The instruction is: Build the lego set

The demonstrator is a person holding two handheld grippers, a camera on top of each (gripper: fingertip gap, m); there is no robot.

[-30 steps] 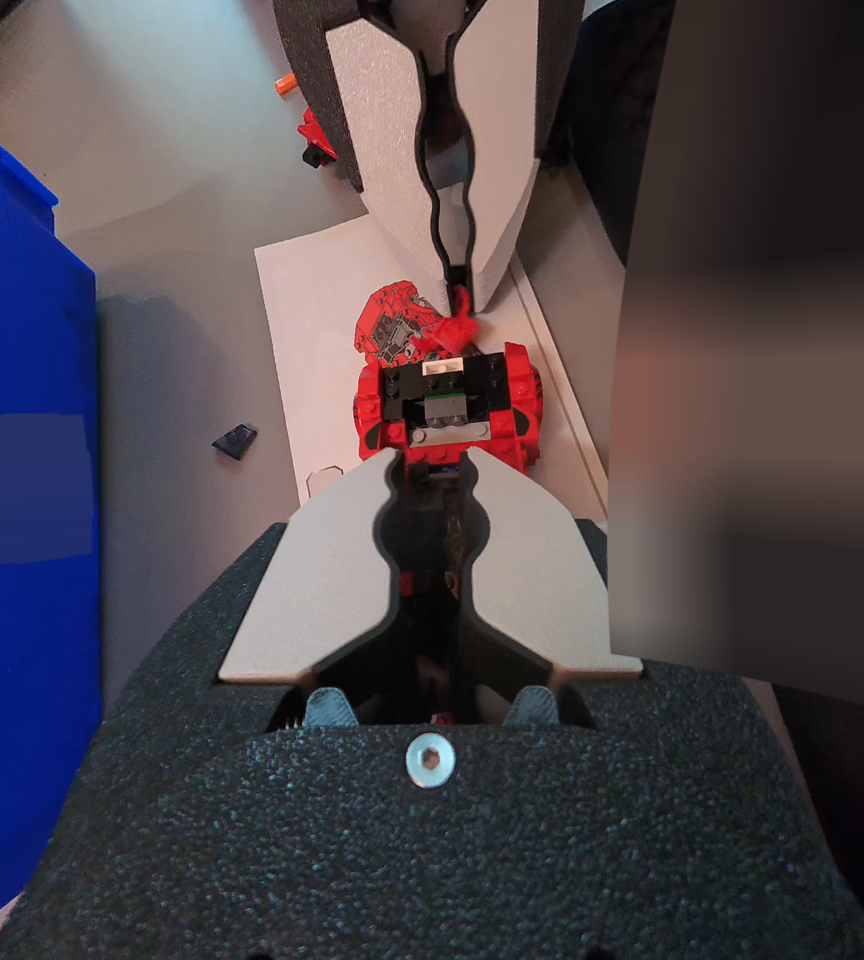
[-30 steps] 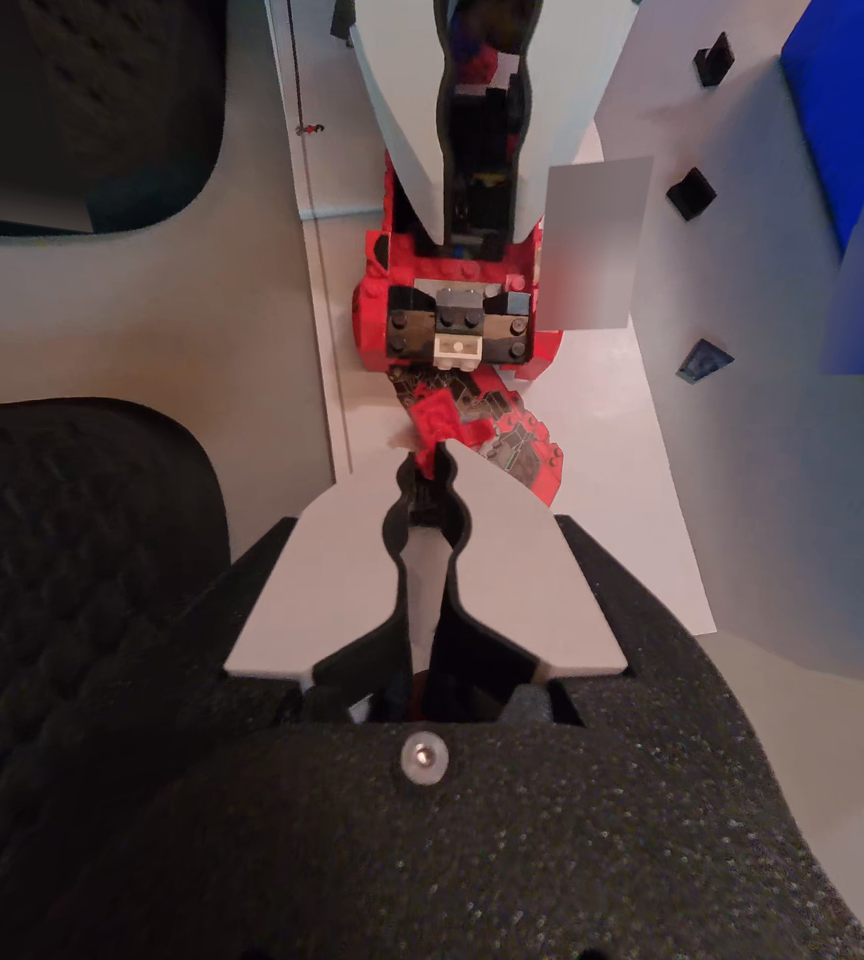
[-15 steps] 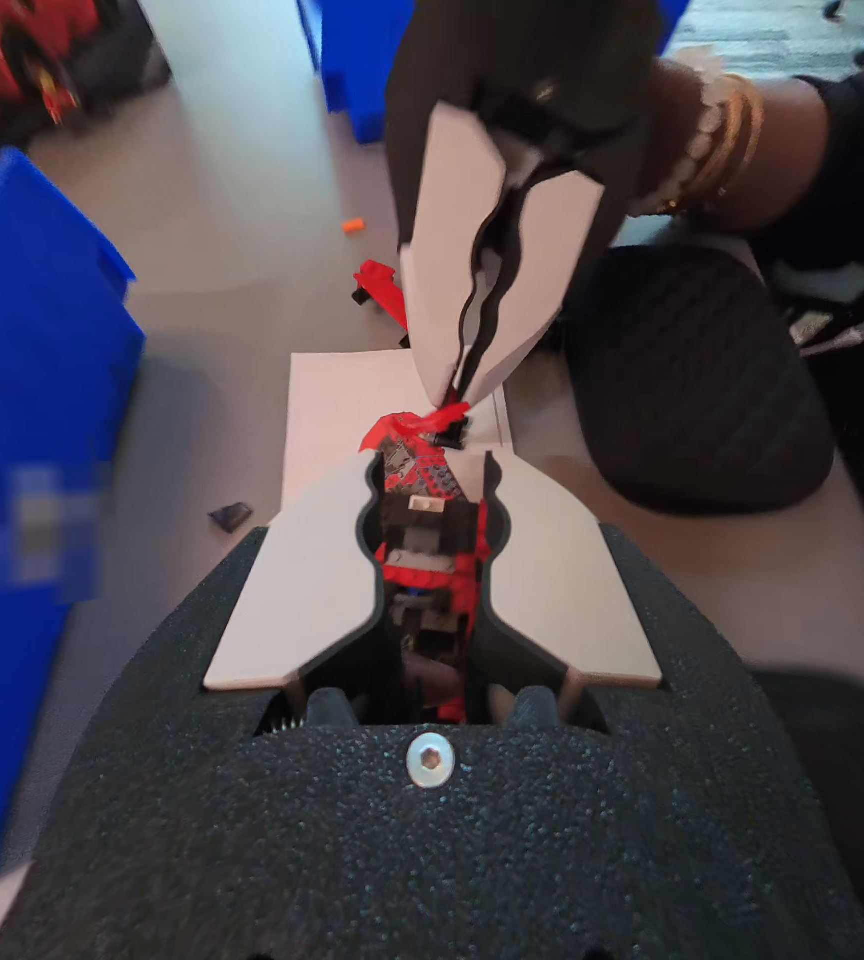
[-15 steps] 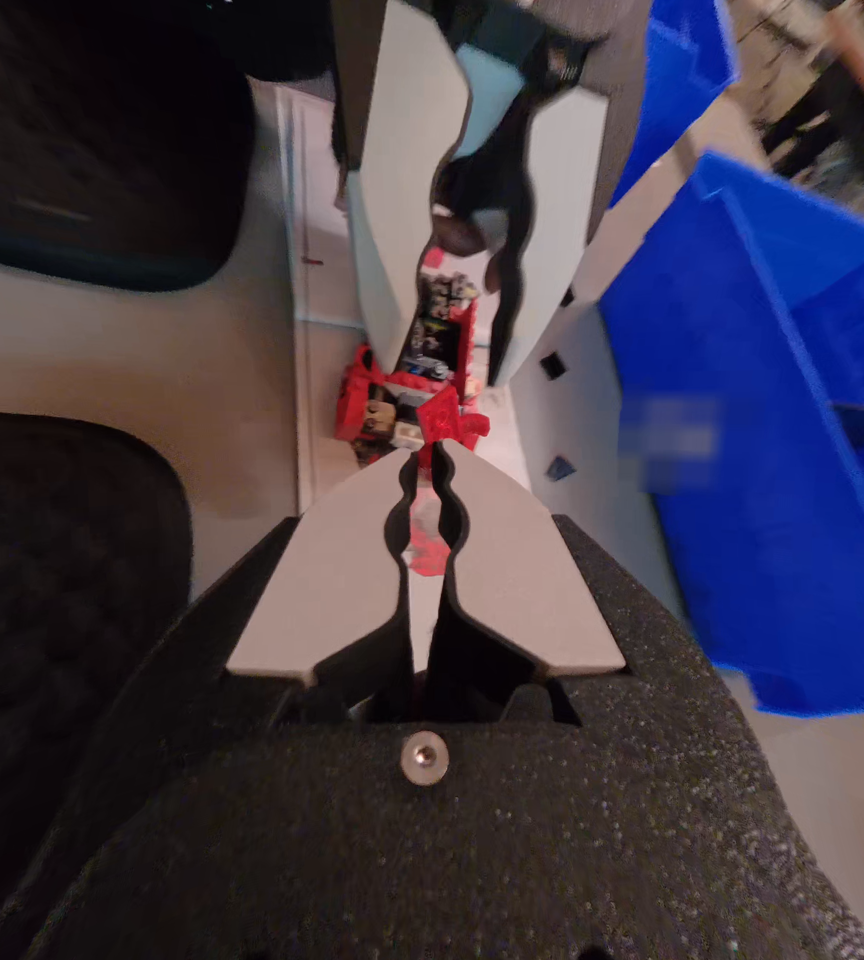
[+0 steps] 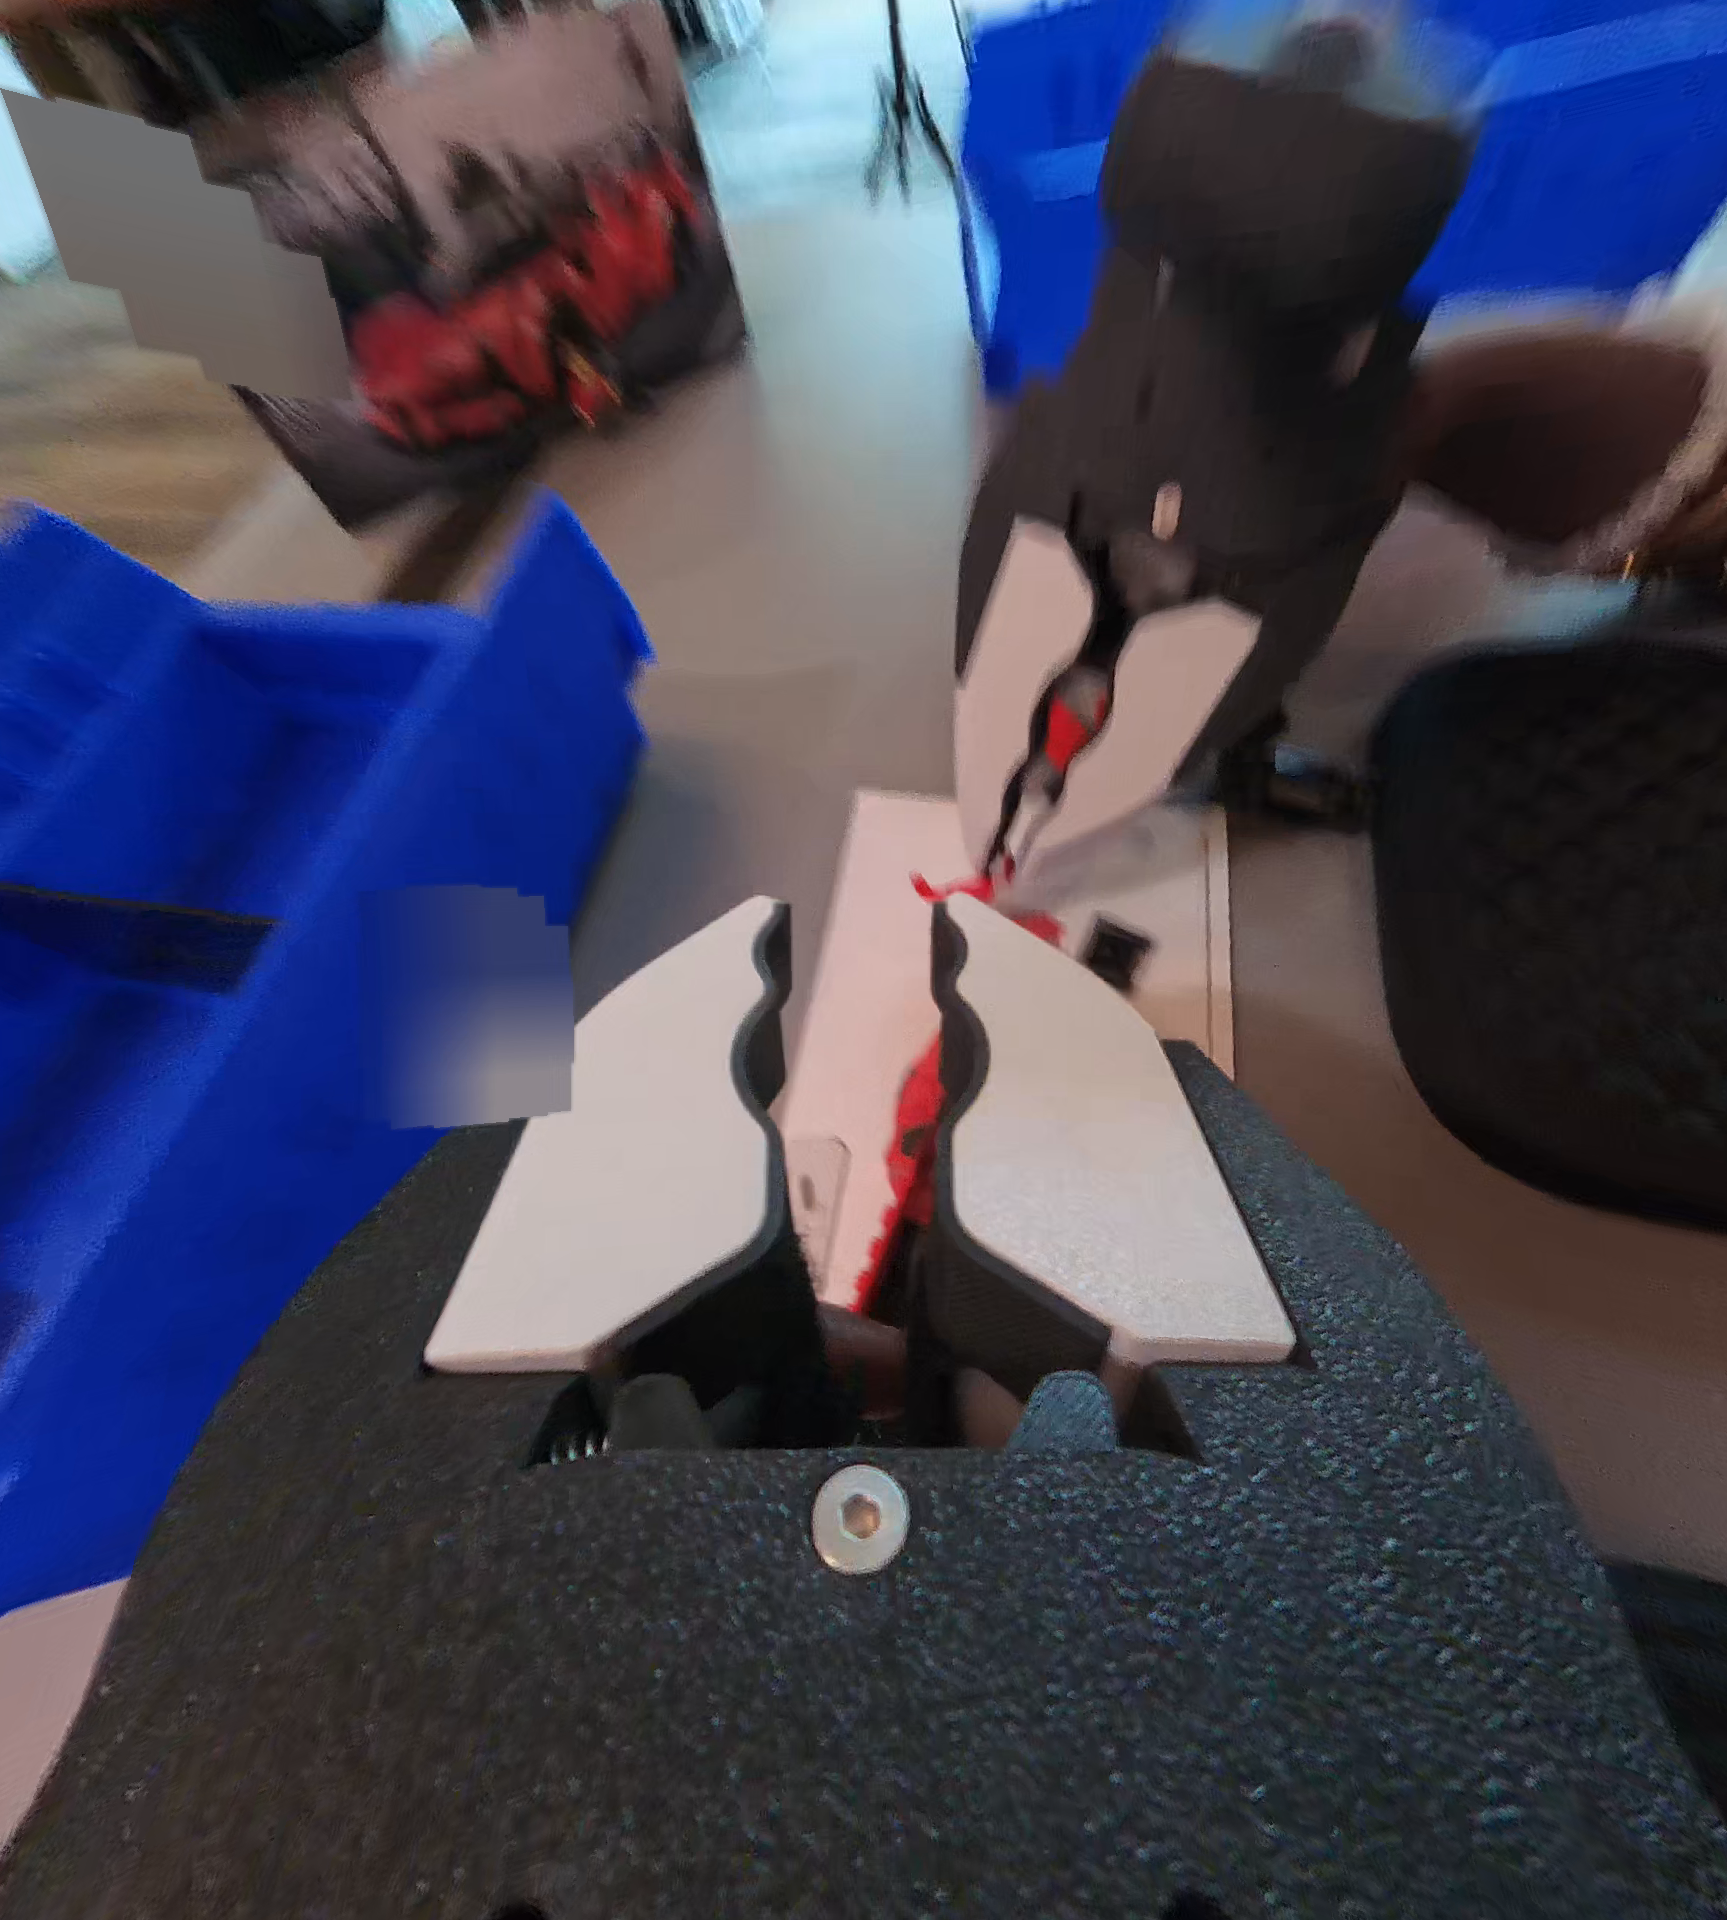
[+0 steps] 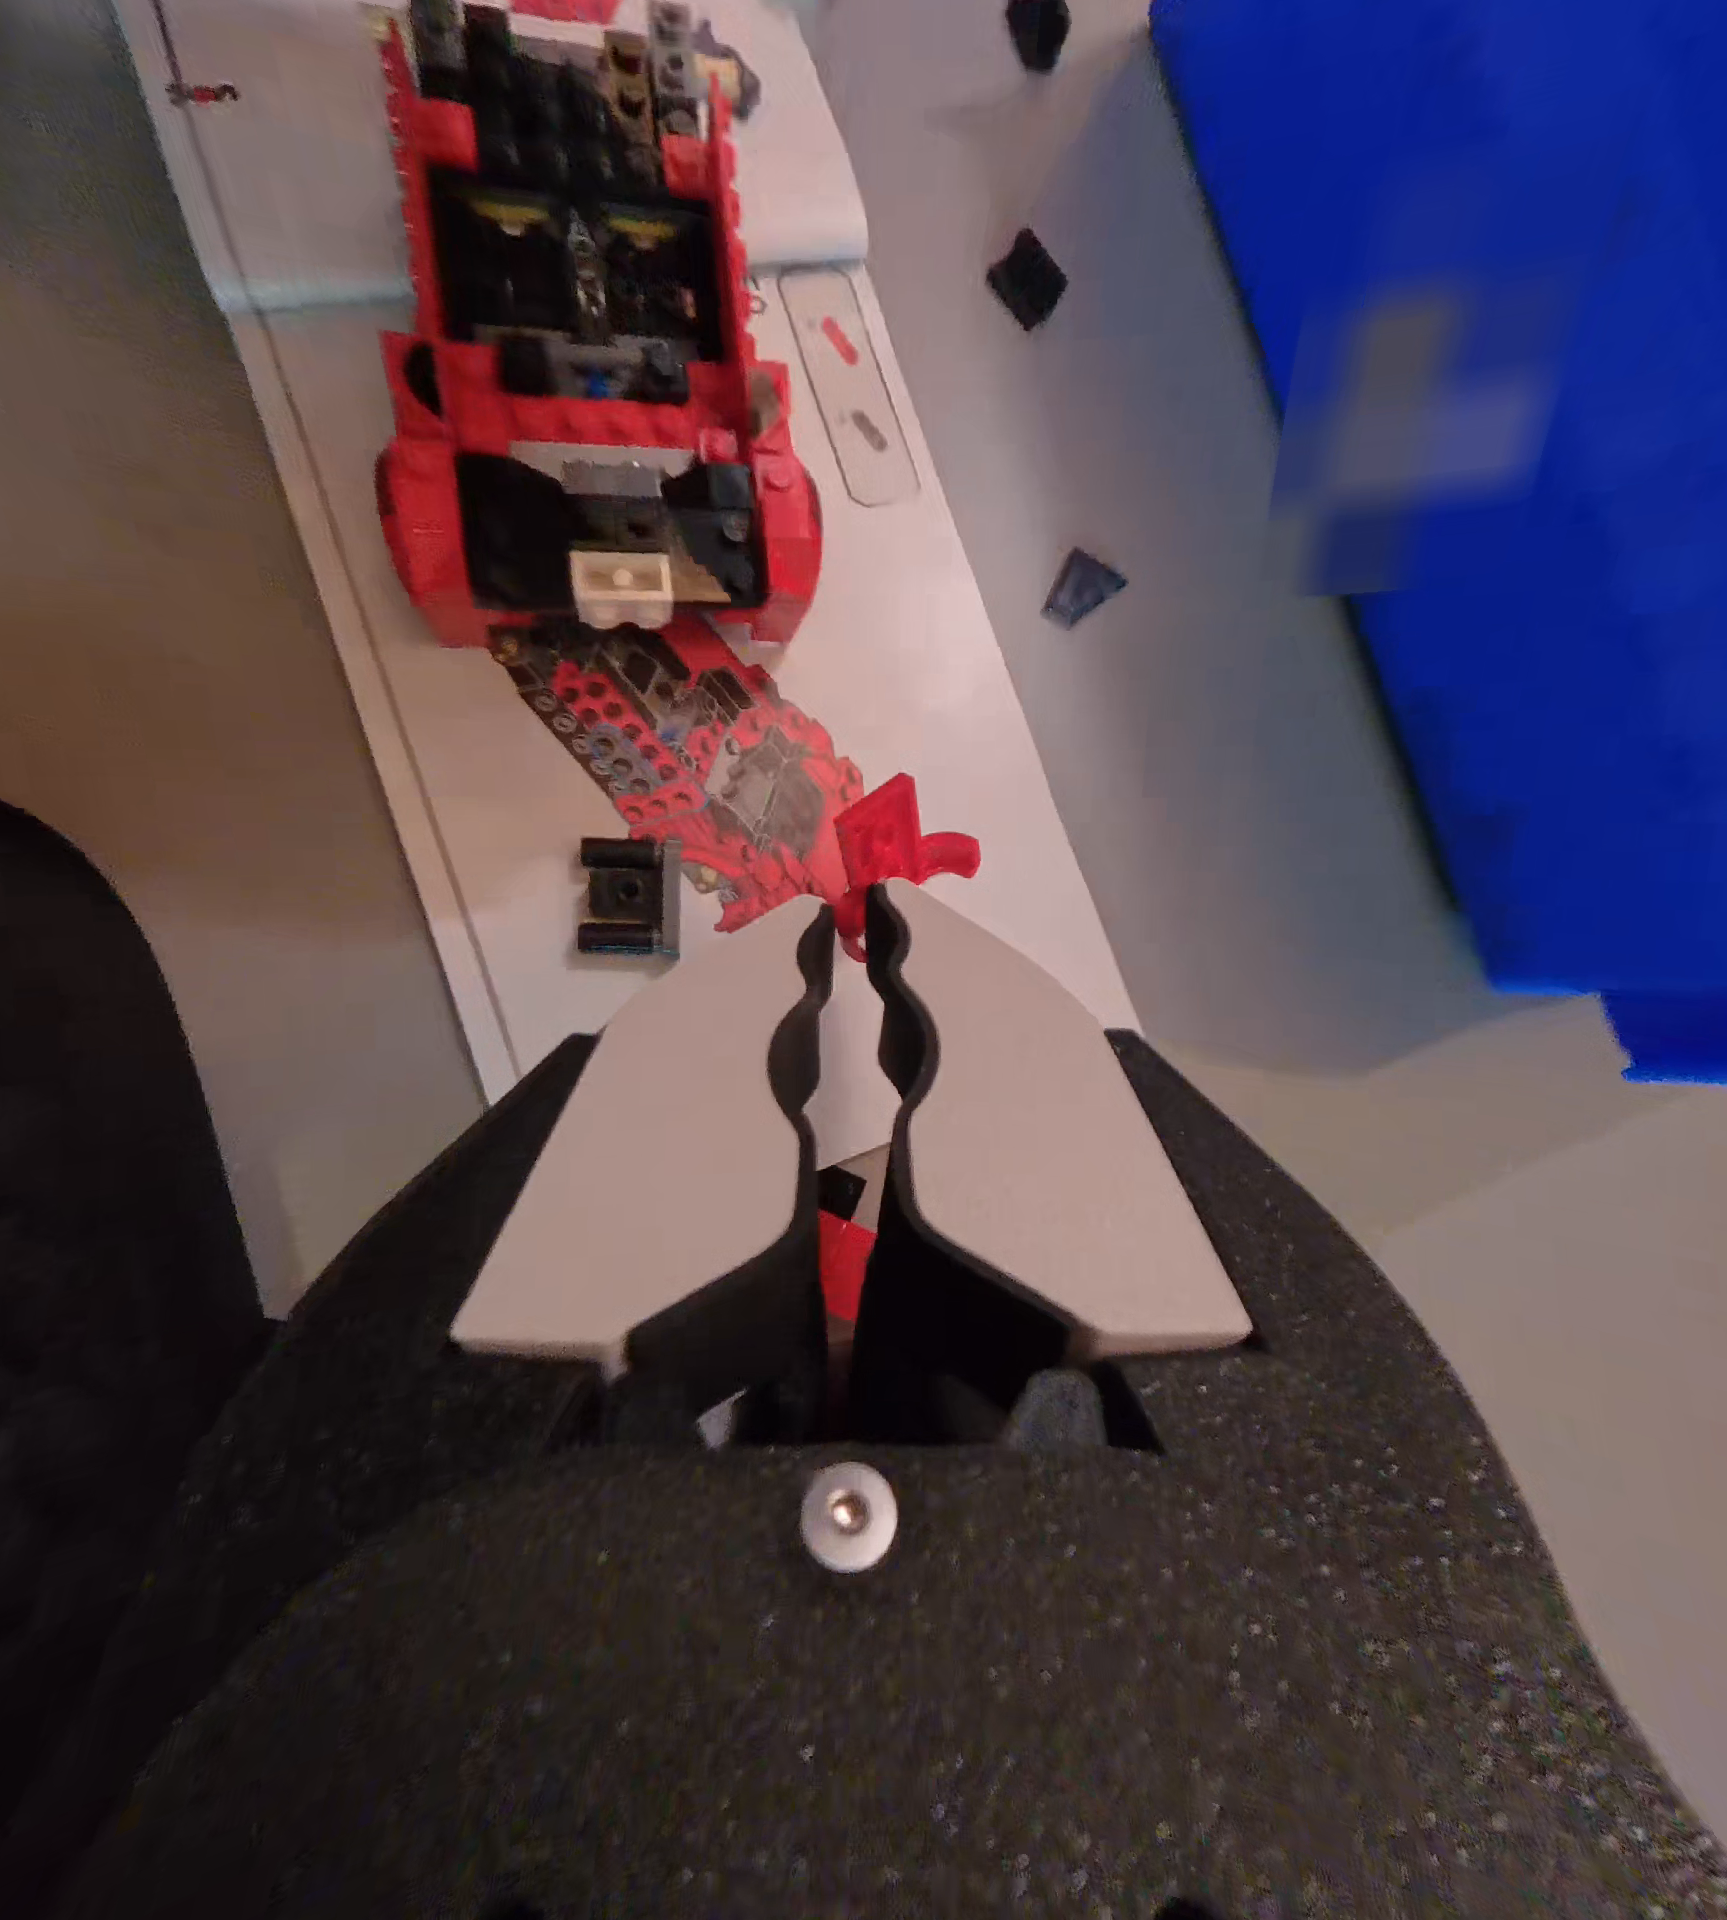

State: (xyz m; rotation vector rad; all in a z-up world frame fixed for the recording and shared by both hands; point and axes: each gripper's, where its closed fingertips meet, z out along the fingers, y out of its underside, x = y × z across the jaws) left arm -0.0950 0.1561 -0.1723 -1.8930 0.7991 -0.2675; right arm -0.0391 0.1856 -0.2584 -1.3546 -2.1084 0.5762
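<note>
In my left wrist view, a blue bin fills the left of the frame, larger and closer than it looked half a second ago. At centre, my left gripper has its fingers apart with nothing between them; half a second back the red and black model sat in that gap, and now I see only the white instruction sheet and a blurred strip of red through it. At upper right, my right gripper points down at the sheet, its tips pinched on a small red piece, as before. The whole view is smeared by motion.

In my right wrist view, the instruction sheet runs up the frame from lower centre. The lego car now lies alone on it at upper centre-left; the left gripper that closed over it a moment ago has gone from this view. A small black piece lies on the sheet at centre-left, just beside my fingertips. My right gripper is clamped on the red piece, which juts beyond the tips at centre. Three dark loose pieces lie on the table right of the sheet. A blue bin fills the upper right.
</note>
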